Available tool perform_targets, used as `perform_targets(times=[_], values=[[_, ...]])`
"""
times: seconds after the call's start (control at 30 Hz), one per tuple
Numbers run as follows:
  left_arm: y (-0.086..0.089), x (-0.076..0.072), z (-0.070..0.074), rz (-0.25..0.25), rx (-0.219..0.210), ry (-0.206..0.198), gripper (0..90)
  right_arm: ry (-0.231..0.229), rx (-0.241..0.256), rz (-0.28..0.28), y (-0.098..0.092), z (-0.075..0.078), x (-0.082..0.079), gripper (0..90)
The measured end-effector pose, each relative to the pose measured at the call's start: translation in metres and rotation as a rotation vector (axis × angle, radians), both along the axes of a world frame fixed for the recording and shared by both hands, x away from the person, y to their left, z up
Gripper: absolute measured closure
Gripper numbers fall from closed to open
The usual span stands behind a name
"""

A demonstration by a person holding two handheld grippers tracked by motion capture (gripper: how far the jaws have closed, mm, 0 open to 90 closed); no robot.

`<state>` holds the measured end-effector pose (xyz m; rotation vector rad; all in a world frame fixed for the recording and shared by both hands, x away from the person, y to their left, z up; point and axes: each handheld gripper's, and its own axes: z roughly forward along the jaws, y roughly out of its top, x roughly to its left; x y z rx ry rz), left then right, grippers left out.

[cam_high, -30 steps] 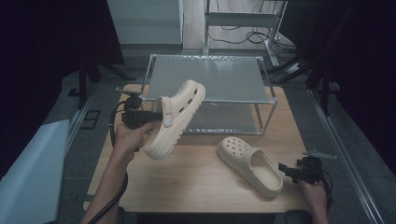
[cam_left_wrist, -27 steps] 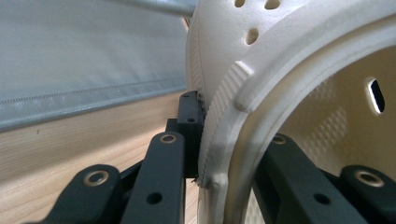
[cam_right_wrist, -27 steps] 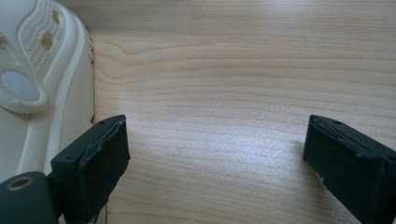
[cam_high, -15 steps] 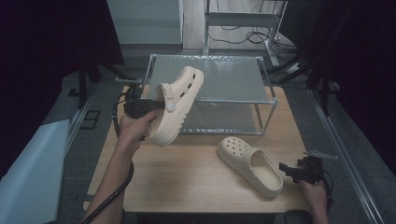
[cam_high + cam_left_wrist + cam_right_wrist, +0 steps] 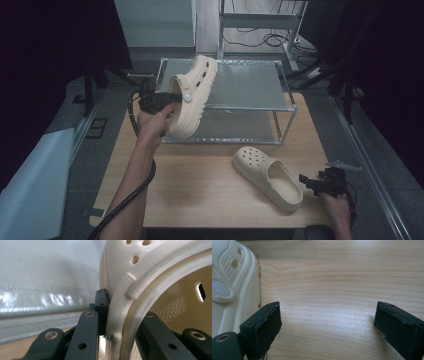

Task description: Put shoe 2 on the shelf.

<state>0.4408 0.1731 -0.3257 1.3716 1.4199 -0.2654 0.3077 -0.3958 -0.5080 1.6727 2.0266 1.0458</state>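
High view: left hand-held gripper pinches first clog over shelf rack, unplaced; right hand-held gripper spread beside second clog, ungrasped.

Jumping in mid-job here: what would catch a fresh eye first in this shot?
The cream clog held up in the air by the left gripper, whose jaws pinch its side wall, over the left end of the metal-framed shelf rack. Next, its twin lying on the wooden table, beside the open right gripper.
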Motion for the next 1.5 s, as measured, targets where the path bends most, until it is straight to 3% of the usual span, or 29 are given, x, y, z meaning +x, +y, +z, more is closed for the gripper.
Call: perform_targets(times=[0.37,0.87,1.23,1.5], values=[[-0.003,0.025,0.000,0.088,-0.031,0.008,77.0,0.000,0.007,-0.004,-0.001,0.000,0.000,7.5],[-0.008,0.064,0.013,0.203,0.002,-0.006,76.7,-0.001,0.009,-0.002,-0.002,-0.001,0.001,7.7],[-0.003,0.087,0.004,0.299,0.043,0.029,76.5,0.001,0.012,-0.003,-0.003,-0.002,0.001,7.9],[-0.003,0.097,0.008,0.348,0.120,0.026,76.3,0.003,0.014,-0.003,-0.004,-0.002,0.001,8.0]])
